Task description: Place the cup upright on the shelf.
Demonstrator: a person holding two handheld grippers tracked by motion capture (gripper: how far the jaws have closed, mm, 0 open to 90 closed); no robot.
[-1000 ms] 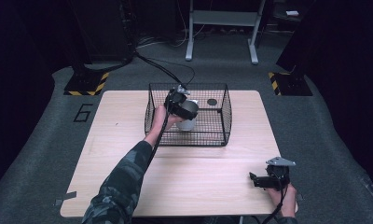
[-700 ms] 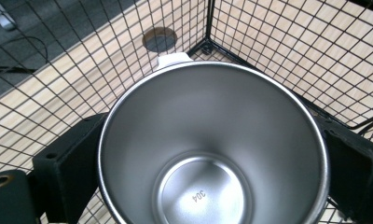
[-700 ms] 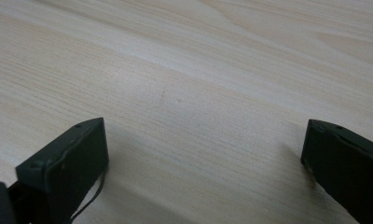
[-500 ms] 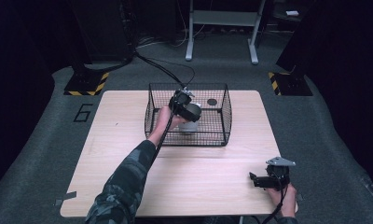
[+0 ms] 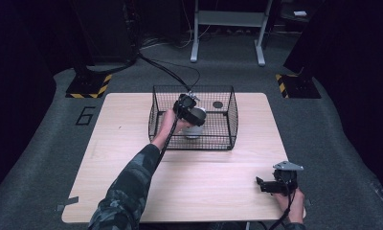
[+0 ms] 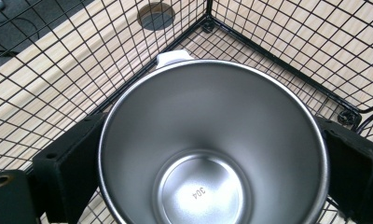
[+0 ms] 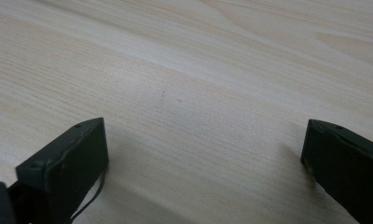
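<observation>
From the high view, the left tongs [image 5: 193, 116] reach into a wire basket [image 5: 230, 112] on the worktop [image 5: 127, 139]. The left gripper view shows them clamped on a steel cup [image 6: 212, 149] inside the basket. The right gripper view shows the right tongs [image 7: 203, 172] spread wide over bare wood.

A number six marking [image 5: 85, 115] is showing on the grey floor [image 5: 333, 139] left of the table, with yellow-and-black striped bases [image 5: 89, 86] sitting beyond.
</observation>
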